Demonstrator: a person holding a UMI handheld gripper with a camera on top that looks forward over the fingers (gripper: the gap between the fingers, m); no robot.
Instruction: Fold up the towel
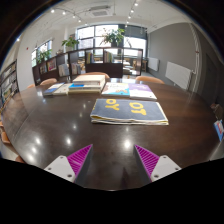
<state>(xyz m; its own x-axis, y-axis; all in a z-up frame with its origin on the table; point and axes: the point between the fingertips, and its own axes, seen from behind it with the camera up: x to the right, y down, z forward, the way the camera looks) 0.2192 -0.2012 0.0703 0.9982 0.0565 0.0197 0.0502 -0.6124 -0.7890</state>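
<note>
A folded grey-blue towel (131, 111) with a yellow pattern lies flat on the dark wooden table (60, 125), well ahead of my fingers and a little to the right. My gripper (113, 160) is open and empty, held above the table's near part, with its magenta pads (81, 157) spread wide apart. Nothing stands between the fingers. More folded cloths lie farther back: a light blue and pink one (129, 90) beyond the towel, and a pale stack (78, 87) to the left of it.
Chairs (48, 83) stand along the table's far side. Bookshelves (90, 62) and potted plants (113, 38) line the windows at the back. A radiator (177, 72) is on the right wall. A small blue object (218, 129) lies at the table's right edge.
</note>
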